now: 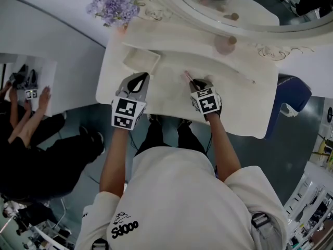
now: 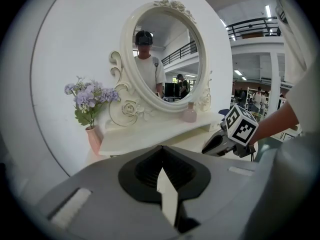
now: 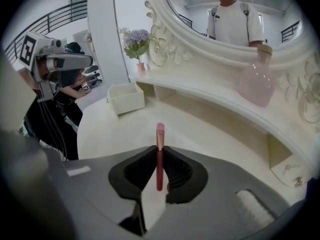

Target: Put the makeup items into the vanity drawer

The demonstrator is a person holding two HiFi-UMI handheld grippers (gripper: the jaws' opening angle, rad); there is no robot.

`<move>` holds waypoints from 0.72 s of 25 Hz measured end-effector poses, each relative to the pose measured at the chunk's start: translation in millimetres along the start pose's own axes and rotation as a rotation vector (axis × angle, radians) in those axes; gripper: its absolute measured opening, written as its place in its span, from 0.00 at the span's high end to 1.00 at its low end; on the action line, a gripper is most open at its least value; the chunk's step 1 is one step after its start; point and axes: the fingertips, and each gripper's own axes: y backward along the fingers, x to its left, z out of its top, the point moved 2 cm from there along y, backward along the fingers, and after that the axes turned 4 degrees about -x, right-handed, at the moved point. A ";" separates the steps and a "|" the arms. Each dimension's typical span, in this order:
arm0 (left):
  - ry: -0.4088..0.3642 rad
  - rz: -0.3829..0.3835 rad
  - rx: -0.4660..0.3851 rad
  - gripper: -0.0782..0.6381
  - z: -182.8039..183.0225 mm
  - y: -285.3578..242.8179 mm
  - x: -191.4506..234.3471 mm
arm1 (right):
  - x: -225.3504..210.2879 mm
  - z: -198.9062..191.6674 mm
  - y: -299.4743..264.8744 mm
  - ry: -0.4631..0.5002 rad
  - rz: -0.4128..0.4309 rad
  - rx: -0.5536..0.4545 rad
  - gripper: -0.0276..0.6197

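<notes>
A person in a white T-shirt stands at a cream vanity table [image 1: 237,105], a claw in each hand. The right claw [image 3: 159,153] has its jaws closed on a slim tube [image 3: 159,156], gripped near the lower end so that most of its length sticks out past the jaw tips. The tube is two-tone: deep red where the jaws clamp it and paler, glossy pink toward the free end, which is cut off flat. From the head view the tube points forward from this claw and hangs low over the bare tabletop; whether it touches the top cannot be told. The left claw [image 2: 161,154] has its jaws pressed fully together with nothing between them, and it hovers at the table's near edge, to the left of the right claw. A small white drawer [image 3: 126,102] sits open-topped ahead of the right claw and to its left, just ahead of the left claw; only its pale inner walls show, and the tube is well apart from it. Ahead and to the right of the right claw, a round pink bottle [image 3: 256,81] stands on a raised shelf [image 3: 200,91] under the oval mirror [image 2: 162,59]. Far ahead of the left claw, a pink vase [image 2: 93,139] holds purple flowers [image 2: 90,98].
</notes>
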 end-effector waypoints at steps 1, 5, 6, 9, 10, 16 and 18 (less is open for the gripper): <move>0.003 0.012 -0.006 0.86 1.0 2.8 4.4 | 2.2 9.3 2.4 0.013 0.006 -0.013 0.88; 0.033 0.064 -0.022 0.86 3.0 15.8 24.6 | 18.3 52.4 9.5 0.066 0.065 -0.066 0.88; 0.041 0.075 -0.026 0.86 3.5 18.9 29.5 | 23.9 63.6 10.2 0.081 0.085 -0.076 0.88; 0.058 0.108 -0.040 0.86 3.6 27.3 43.2 | 41.4 93.3 8.6 0.122 0.139 -0.096 0.88; 0.062 0.117 -0.043 0.86 3.0 29.9 47.4 | 47.0 101.1 6.2 0.133 0.153 -0.097 0.88; 0.089 0.169 -0.051 0.86 -5.5 45.7 77.6 | 77.2 133.0 -22.9 0.201 0.206 -0.059 0.88; 0.102 0.188 -0.052 0.86 -9.5 51.1 89.7 | 86.6 141.3 -35.0 0.219 0.216 -0.040 0.88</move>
